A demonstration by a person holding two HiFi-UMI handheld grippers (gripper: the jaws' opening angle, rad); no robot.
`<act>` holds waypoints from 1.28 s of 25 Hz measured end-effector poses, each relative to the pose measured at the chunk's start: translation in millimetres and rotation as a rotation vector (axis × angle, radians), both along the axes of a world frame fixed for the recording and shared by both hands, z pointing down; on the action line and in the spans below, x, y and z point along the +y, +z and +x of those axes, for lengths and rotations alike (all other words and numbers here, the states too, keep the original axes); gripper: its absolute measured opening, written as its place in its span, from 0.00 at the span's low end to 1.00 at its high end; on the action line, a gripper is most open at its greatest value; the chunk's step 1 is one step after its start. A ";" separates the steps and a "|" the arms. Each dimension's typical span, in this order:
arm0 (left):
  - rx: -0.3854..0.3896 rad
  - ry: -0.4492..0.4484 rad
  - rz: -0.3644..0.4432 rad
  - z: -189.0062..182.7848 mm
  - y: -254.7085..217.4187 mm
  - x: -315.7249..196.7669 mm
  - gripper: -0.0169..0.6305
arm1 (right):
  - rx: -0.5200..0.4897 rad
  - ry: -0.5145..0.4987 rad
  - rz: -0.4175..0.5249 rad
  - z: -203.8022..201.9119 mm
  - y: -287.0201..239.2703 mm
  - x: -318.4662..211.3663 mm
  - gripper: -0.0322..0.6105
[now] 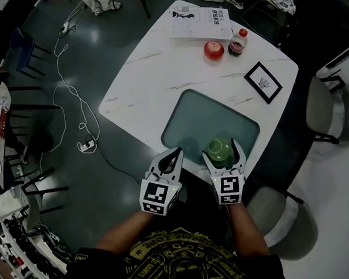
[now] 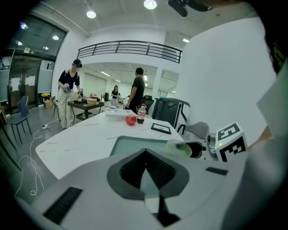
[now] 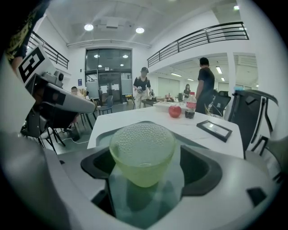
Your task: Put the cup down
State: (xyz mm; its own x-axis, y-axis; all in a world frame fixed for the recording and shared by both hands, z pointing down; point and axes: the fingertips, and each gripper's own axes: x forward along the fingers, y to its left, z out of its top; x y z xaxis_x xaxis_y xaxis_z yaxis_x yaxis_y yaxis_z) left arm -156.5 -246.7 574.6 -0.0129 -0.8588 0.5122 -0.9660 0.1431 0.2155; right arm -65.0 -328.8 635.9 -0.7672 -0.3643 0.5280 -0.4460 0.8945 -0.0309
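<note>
Green dimpled glass cup (image 3: 143, 150) stands on the teal mat (image 1: 193, 116), lower centre of the white worktop (image 1: 154, 77); your right tongs (image 1: 221, 151) flank it released, its weight apparently on the mat. Left tongs (image 1: 175, 154) clenched, empty.

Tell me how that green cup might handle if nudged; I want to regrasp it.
Likely stiff and light: the green cup looks thin-walled, translucent and empty. Its base is narrower than its rim, so a high push may tip it. The dimpled wall should help grip.
</note>
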 end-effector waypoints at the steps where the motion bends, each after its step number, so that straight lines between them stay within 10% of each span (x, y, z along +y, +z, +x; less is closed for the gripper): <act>1: 0.002 0.003 0.013 0.0 -4.5 1.8 0.04 | -0.002 0.015 0.007 4.3 -5.6 1.2 0.72; 13: 0.047 0.044 0.181 -1.7 -71.9 57.2 0.04 | -0.144 0.192 0.051 24.8 -124.8 72.3 0.70; 23: 0.089 0.091 0.232 -1.1 -106.4 121.8 0.04 | -0.133 0.217 0.131 27.5 -179.9 170.7 0.08; 32: 0.084 0.115 0.234 41.7 -126.2 168.5 0.04 | -0.161 0.175 0.161 54.1 -198.9 211.5 0.06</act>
